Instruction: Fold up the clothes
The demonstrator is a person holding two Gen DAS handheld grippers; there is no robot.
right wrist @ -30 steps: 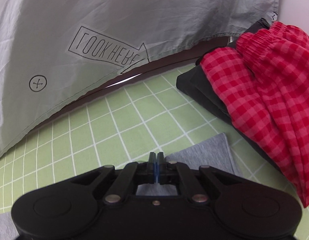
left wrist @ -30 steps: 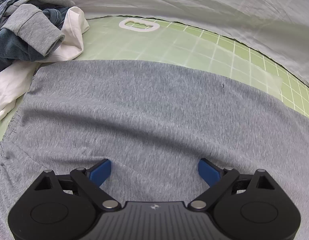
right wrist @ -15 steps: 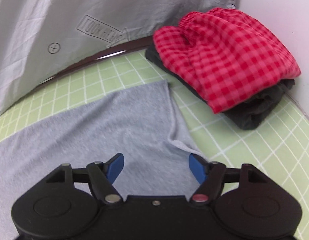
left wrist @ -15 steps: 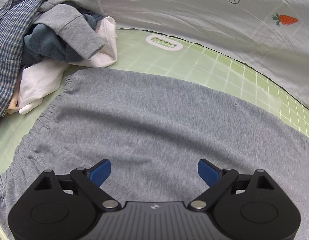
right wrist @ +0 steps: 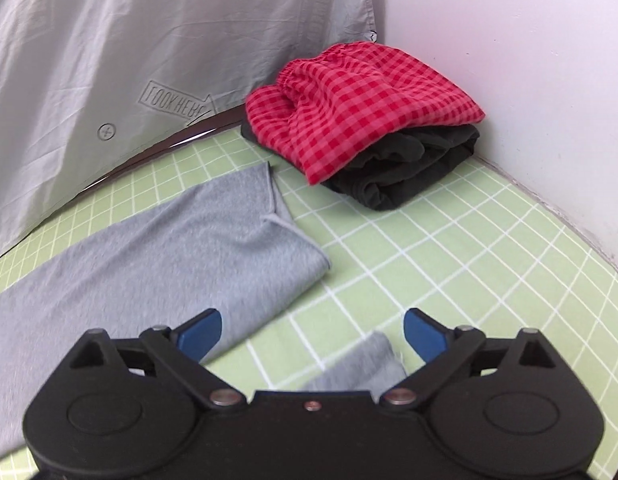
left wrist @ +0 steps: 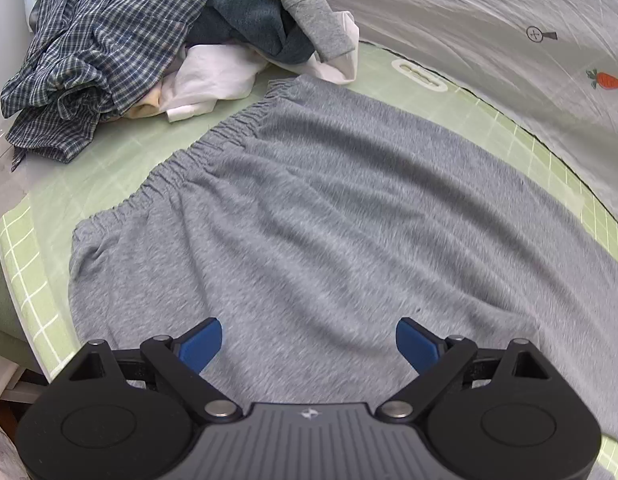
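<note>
Two tools, left tool [left wrist: 309, 338] and right tool [right wrist: 312, 332], both spread, empty; one grey trousers [left wrist: 349, 220] flat mid-frame; one red checked garment [right wrist: 361, 100] upper right.

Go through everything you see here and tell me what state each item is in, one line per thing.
Grey pants: spread flat on the mat, not yet folded, waistband toward the pile.
Pant legs: lying apart, ends free.
Left gripper: jaws open, holding nothing.
Right gripper: jaws open, holding nothing.
Unfolded clothes pile: crumpled heap.
Red checked shorts: folded, stacked on a folded black garment.
</note>
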